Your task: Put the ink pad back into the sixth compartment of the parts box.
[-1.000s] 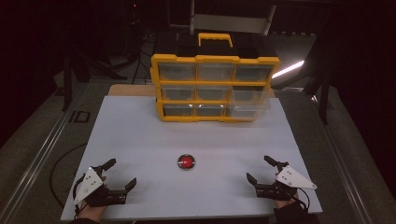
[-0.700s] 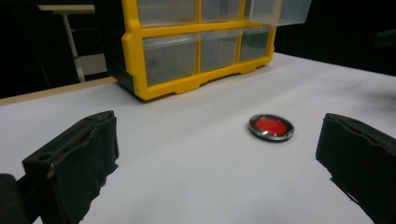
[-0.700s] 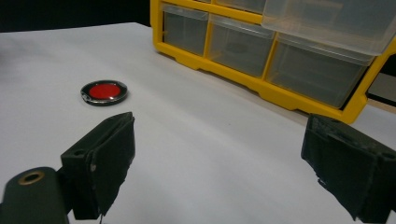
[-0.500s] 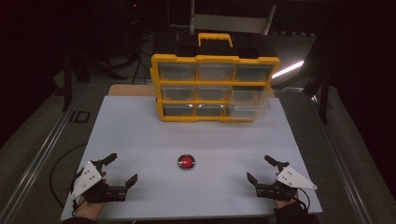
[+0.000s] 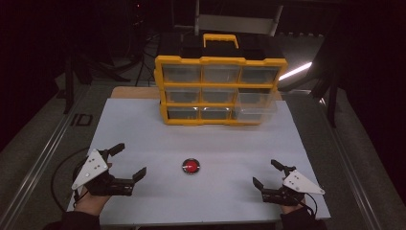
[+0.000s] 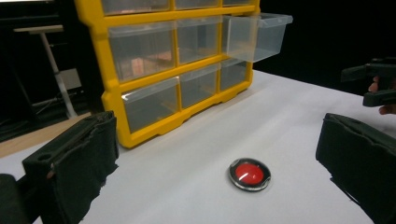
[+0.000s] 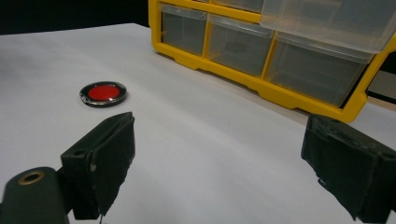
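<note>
A small round disc (image 5: 190, 166) with a red centre and a dark shiny rim lies flat on the white table (image 5: 143, 124), between my two grippers. My left gripper (image 5: 130, 159) is held at the near left, open and empty. Seen along its jaws, the left gripper (image 6: 215, 126) frames the disc (image 6: 250, 174) ahead and slightly right. My right gripper (image 5: 264, 172) rests at the near right, open and empty. In its own view the right gripper (image 7: 219, 126) has the disc (image 7: 102, 93) off to the left, outside the jaws.
A yellow drawer cabinet (image 5: 220, 91) with clear drawers and a top handle stands at the back of the table. Its middle-row right drawer (image 5: 256, 106) is pulled out. The other hand's gripper (image 6: 373, 84) shows at the right of the left gripper view. Dark floor surrounds the table.
My left gripper has shifted a little forward, away from the table's near edge. The right gripper and the disc have stayed where they were.
</note>
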{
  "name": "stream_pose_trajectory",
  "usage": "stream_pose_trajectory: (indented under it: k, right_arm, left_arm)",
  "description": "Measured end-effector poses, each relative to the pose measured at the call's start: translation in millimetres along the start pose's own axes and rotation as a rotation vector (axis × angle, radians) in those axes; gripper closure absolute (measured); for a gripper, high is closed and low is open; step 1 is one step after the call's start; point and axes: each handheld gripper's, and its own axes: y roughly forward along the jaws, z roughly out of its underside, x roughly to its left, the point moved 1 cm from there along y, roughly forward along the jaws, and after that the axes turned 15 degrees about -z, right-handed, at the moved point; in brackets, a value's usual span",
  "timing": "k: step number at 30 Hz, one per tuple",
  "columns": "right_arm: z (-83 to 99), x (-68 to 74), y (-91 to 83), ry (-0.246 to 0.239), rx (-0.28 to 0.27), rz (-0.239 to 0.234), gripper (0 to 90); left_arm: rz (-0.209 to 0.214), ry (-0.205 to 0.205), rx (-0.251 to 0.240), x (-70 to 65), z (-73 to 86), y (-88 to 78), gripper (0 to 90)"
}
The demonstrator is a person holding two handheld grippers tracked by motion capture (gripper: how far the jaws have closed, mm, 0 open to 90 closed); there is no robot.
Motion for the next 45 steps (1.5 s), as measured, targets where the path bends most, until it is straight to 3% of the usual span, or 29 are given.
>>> stream_pose_trajectory:
  k: [4,11,21,30,39,45]
  right_arm:
    - [0.0,0.1,0.6,0.002,-0.002,-0.003,9.9]
    - [-0.2,0.6,0.7,0.004,-0.004,-0.008,9.9]
    - [-0.7,0.9,0.3,0.004,-0.007,-0.014,9.9]
    - [-0.4,1.4,0.8,0.002,-0.006,-0.019,9.9]
    - [-1.5,2.8,1.3,-0.005,-0.009,-0.025,9.9]
    - [-1.1,2.9,1.9,-0.006,-0.007,-0.031,9.8]
  left_arm:
    - [0.003,0.008,-0.002,-3.5,-9.0,3.5,0.0]
    - [0.045,0.034,0.010,-15.8,-25.7,15.5,0.0]
    - [0.089,0.061,0.034,-34.5,-29.7,35.7,0.0]
    - [0.118,0.067,0.050,-50.2,-20.9,60.1,0.0]
    - [0.191,0.095,0.111,-62.9,3.6,92.2,0.0]
    - [0.202,0.111,0.154,-69.0,20.5,109.9,0.0]
